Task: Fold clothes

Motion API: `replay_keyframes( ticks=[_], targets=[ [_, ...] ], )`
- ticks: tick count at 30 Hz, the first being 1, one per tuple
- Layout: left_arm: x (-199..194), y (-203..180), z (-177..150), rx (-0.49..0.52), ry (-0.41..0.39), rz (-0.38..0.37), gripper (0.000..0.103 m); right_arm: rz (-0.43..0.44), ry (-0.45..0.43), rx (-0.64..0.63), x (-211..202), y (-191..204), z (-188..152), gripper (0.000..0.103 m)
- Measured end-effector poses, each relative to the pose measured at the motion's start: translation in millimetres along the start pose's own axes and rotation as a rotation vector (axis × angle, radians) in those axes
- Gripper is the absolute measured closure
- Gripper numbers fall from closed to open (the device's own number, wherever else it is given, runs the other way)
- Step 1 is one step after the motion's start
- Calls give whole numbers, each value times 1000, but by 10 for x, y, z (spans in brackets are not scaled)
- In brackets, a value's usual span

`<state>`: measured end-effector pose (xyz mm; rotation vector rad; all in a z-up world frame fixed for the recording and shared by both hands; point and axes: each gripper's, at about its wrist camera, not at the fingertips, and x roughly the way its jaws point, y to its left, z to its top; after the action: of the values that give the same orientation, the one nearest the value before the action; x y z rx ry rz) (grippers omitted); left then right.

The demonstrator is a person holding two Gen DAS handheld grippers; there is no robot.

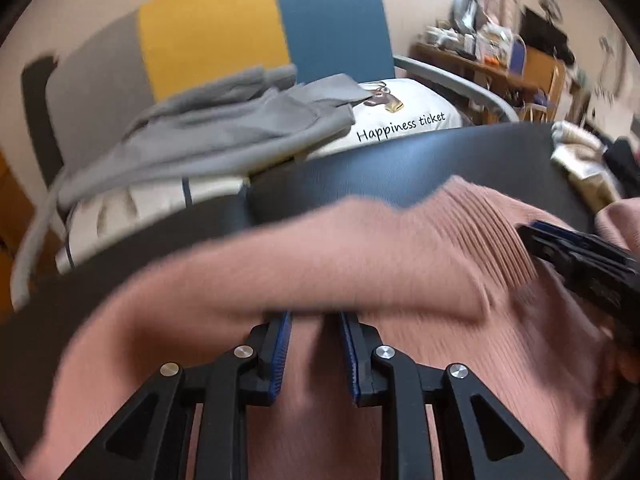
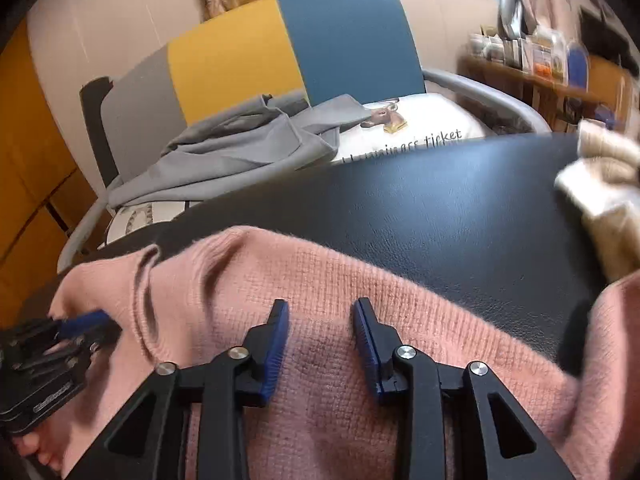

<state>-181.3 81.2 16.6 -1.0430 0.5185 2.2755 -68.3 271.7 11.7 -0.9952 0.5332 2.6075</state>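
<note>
My left tool (image 1: 314, 322) pinched a fold of the pink sweater (image 1: 360, 248); my right tool (image 2: 320, 308) hovered narrowly open over it, near the tabletop's (image 2: 440, 208) front edge.

Chair (image 2: 280, 52) beyond the black table (image 2: 440, 216), backrest in grey, yellow and blue panels. White cushion (image 1: 412, 116) on its seat, printed with a deer head and the words "Happiness ticket". Far right, a wooden shelf (image 2: 532, 76) crowded with small items, too blurred to identify.
</note>
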Motion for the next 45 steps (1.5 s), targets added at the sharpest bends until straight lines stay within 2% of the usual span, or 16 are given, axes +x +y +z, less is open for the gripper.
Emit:
replay_keyframes(
  ticks=[2,4,6,9,12,17,20,24,25,27,28,31,34,40,42,45],
  targets=[
    [91,102,157,-27,-22,25,80,-42,-2,-44,15,81,-21,67],
    [204,311,265,-95,-24,98,79,-88,-4,-92,44,160,-50,67],
    [254,561,287,-214,-28,143,79,-103,-5,-113,61,188,-58,67],
    [129,899,159,-393,-85,116,79,-89,-8,-100,85,141,-69,67],
    [-77,949,-28,-375,-120,131,79,-108,-9,-118,104,186,-59,67],
    [-260,684,-443,-138,-27,231,79,-122,-5,-134,136,240,-40,67],
    [-316,710,-581,-127,-52,242,77,-108,-11,-161,73,308,-12,66],
    [-228,728,-540,-123,-44,267,77,-1,-121,-339,-185,699,112,66],
    [-202,710,-520,-109,-42,282,77,37,-120,-396,-198,829,141,66],
    [-151,675,-481,-81,-39,313,78,81,-11,-474,1,1063,150,66],
    [-134,660,-465,-71,-38,323,78,75,58,-486,150,1130,135,67],
    [-71,666,-401,-61,-40,337,78,34,106,-422,419,1061,187,66],
    [16,733,-303,-69,-43,330,78,-4,87,-376,553,995,292,65],
    [119,757,-188,-50,-42,348,78,-150,17,-476,726,1159,243,64],
    [71,752,-177,-44,-26,330,79,-163,8,-489,748,1158,253,64],
    [-273,742,-283,-130,-8,225,81,-145,9,-468,743,1102,293,63]
  ],
)
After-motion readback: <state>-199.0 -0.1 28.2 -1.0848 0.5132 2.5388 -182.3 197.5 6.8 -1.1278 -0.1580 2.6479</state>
